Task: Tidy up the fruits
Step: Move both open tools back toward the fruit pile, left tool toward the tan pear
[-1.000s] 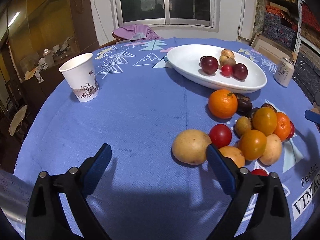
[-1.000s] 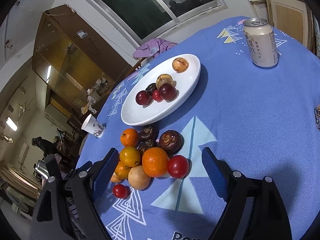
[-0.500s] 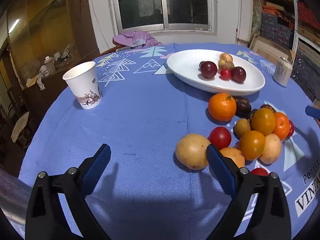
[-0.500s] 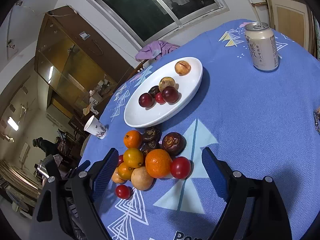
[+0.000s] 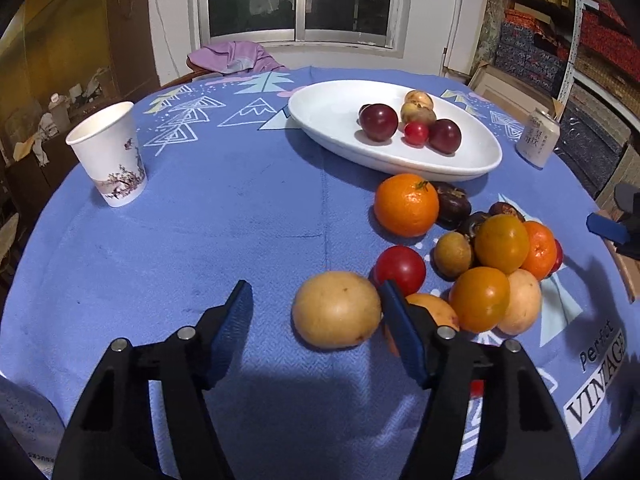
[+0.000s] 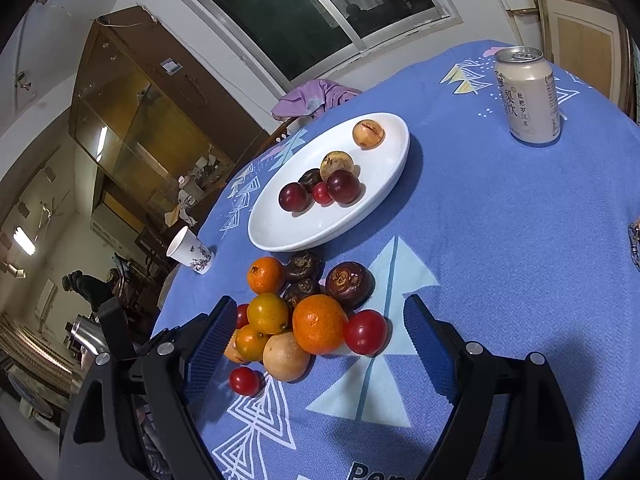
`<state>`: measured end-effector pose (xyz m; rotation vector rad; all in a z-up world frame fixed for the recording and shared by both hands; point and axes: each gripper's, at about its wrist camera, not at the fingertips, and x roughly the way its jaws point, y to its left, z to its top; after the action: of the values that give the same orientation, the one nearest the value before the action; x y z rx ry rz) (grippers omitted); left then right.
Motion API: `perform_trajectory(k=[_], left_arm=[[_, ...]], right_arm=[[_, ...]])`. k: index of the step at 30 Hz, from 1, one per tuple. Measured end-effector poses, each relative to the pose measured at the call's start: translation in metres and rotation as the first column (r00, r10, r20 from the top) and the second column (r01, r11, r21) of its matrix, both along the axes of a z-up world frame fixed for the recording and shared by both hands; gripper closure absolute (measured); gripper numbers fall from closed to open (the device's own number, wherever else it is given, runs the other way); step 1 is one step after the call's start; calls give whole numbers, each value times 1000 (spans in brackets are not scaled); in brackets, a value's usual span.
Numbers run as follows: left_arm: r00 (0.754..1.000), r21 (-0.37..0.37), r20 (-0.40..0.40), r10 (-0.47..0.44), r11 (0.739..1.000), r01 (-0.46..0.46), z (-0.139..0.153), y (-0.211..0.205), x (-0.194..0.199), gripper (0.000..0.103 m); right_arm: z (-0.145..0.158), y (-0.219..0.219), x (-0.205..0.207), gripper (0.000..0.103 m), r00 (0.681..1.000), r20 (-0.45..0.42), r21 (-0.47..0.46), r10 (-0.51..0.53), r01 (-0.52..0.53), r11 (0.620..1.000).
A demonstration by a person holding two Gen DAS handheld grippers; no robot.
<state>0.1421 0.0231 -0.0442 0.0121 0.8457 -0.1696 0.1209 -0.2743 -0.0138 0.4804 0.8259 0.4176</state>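
Note:
A white oval plate (image 5: 332, 120) (image 6: 280, 232) holds plums, a small red fruit and brownish fruits. A pile of loose fruit lies on the blue cloth in front of it: oranges (image 5: 406, 205) (image 6: 319, 324), a red tomato (image 5: 400, 269) (image 6: 365, 332), dark chestnut-like fruits (image 6: 349, 284) and a tan round fruit (image 5: 336, 309). My left gripper (image 5: 316, 304) is open, its right finger beside the tan fruit. My right gripper (image 6: 316, 332) is open above the pile's near side.
A paper cup (image 5: 110, 154) (image 6: 188, 250) stands at the left of the table. A drink can (image 5: 538, 138) (image 6: 528, 96) stands beyond the plate on the right. The right gripper's blue tip (image 5: 608, 226) shows at the right edge of the left wrist view.
The left gripper has moved forward and right, so the tan fruit now lies between its fingers. The right gripper has eased slightly closer to the fruit pile.

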Motion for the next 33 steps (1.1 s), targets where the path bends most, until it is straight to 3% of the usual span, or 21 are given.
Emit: perform_trajectory(k=[2, 3, 8, 12, 13, 14, 16, 22, 28, 33], left_arm=[[1000, -24, -12, -17, 1000, 16, -1, 0, 1, 51], [999, -28, -15, -28, 999, 27, -1, -1, 0, 59], [999, -6, -24, -21, 1000, 21, 0, 0, -15, 59], [1000, 53, -25, -10, 999, 11, -2, -5, -21, 56], [1000, 72, -19, 6, 997, -4, -4, -5, -22, 52], [1000, 91, -16, 27, 996, -25, -3, -4, -23, 42], [999, 84, -28, 41, 996, -38, -5, -1, -23, 38], [997, 60, -59, 49, 997, -46, -10, 5, -18, 36], [997, 45, -59, 55, 998, -52, -10, 6, -17, 35], [998, 28, -50, 37, 999, -36, -8, 4, -18, 48]], right_arm=[[0, 0, 0, 17, 1000, 2, -4, -1, 1, 1000], [0, 0, 0, 17, 1000, 2, -5, -1, 1, 1000], [0, 1, 0, 17, 1000, 3, -9, 1, -1, 1000], [-3, 6, 2, 17, 1000, -4, -42, 20, -20, 999], [-5, 7, 2, 17, 1000, -12, -51, 24, -25, 998], [-8, 9, 3, 17, 999, -21, -58, 28, -30, 998], [-13, 12, 4, 18, 998, -39, -80, 40, -43, 996], [-24, 14, 0, 40, 996, -64, -119, 65, -73, 990], [-36, 11, 6, 50, 993, -104, -139, 47, -62, 988], [-43, 16, 10, 57, 991, -121, -128, 59, -75, 989]])
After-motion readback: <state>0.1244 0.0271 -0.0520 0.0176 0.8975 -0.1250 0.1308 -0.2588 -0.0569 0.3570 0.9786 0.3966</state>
